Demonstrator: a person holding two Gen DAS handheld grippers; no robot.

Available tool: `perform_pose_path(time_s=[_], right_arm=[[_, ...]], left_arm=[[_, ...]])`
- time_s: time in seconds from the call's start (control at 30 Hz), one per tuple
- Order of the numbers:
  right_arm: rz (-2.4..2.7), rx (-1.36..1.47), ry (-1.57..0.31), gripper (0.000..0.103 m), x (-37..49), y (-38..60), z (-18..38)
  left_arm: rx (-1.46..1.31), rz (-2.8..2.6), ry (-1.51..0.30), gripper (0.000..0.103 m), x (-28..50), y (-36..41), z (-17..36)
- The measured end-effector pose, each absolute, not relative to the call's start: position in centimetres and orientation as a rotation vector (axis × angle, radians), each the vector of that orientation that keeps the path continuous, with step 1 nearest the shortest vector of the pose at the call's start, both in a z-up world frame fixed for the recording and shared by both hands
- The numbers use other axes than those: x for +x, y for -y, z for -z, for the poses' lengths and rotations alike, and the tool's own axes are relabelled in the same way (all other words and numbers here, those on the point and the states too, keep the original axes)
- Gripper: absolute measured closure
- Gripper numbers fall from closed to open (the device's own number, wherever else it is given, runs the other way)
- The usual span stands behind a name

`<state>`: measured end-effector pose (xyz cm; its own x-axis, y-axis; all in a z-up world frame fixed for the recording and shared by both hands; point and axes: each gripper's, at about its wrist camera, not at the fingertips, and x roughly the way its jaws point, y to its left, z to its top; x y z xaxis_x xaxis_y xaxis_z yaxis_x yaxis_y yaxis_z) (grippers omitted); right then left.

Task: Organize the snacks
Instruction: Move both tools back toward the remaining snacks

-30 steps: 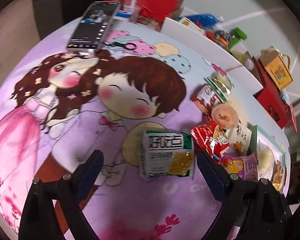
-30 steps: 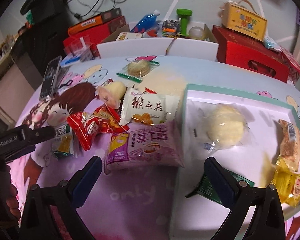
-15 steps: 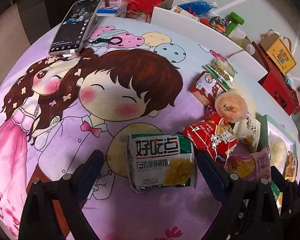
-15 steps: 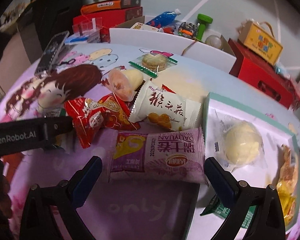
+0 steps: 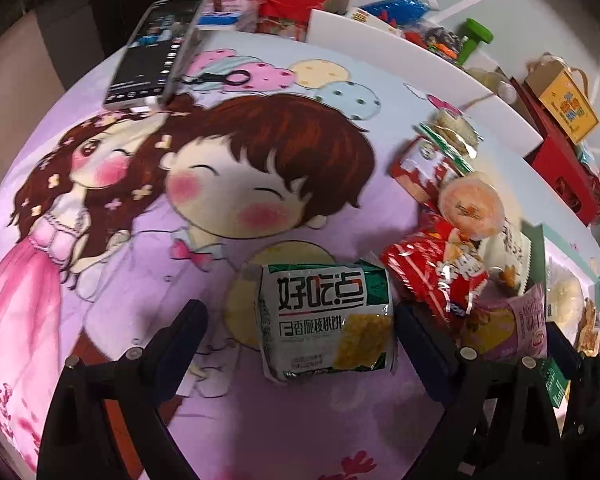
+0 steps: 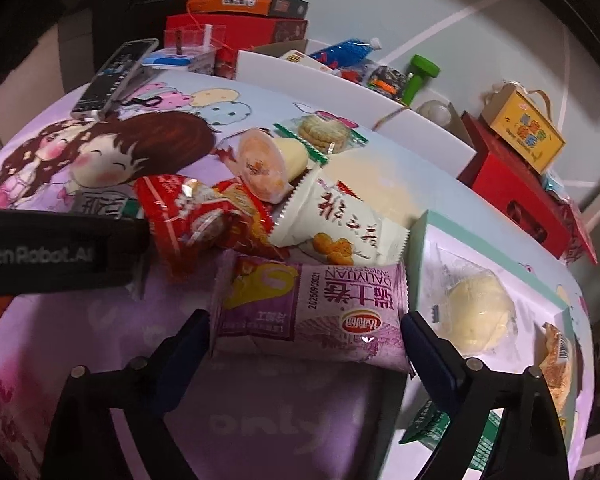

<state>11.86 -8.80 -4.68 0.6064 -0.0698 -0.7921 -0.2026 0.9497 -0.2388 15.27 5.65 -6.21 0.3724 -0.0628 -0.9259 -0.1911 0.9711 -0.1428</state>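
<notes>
Both hand-held grippers released: left [image 5: 300,336] astride green pkt [image 5: 327,322], right [image 6: 306,340] (narrowing) astride purple pkt [image 6: 312,314].

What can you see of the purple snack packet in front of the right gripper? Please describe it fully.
The purple snack packet is a sealed, glossy plastic pillow pack with crimped ends, a yellow picture, white characters and a red logo. It lies flat on the purple cloth, print upside down, beside the tray, under a white packet. The right gripper has just been closing around it.

- The right gripper [image 6: 306,346] has dropped closer, now straddling the purple snack packet [image 6: 312,314].
- Its jaws have just been closing slightly around that packet.
</notes>
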Motion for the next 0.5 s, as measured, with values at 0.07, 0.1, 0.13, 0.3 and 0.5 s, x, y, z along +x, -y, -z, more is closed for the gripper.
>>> perform_pose_path(time_s=[0.07,0.1,0.13,0.3,0.5], right_arm=[[-0.116,-0.302,-0.924,0.007,11.8,8.6,4.6],[-0.148,-0.283,-0.932,0.007,11.7,8.5,4.5],[-0.186,-0.251,-0.947,0.007,11.7,8.5,4.5],[-0.259,-0.127,-0.974,0.008,11.7,9.0,4.2],[-0.25,-0.092,-0.978,0.007,12.0,9.1,4.7]], left_arm=[[-0.24,-0.114,-1.184,0.008,15.2,-6.3,6.1],[-0.244,-0.125,-1.184,0.008,15.1,-6.6,6.1],[-0.253,-0.132,-1.186,0.008,15.1,-7.0,6.2],[-0.271,-0.161,-1.186,0.008,14.9,-8.0,6.2],[-0.261,-0.153,-1.191,0.008,15.1,-7.6,6.6]])
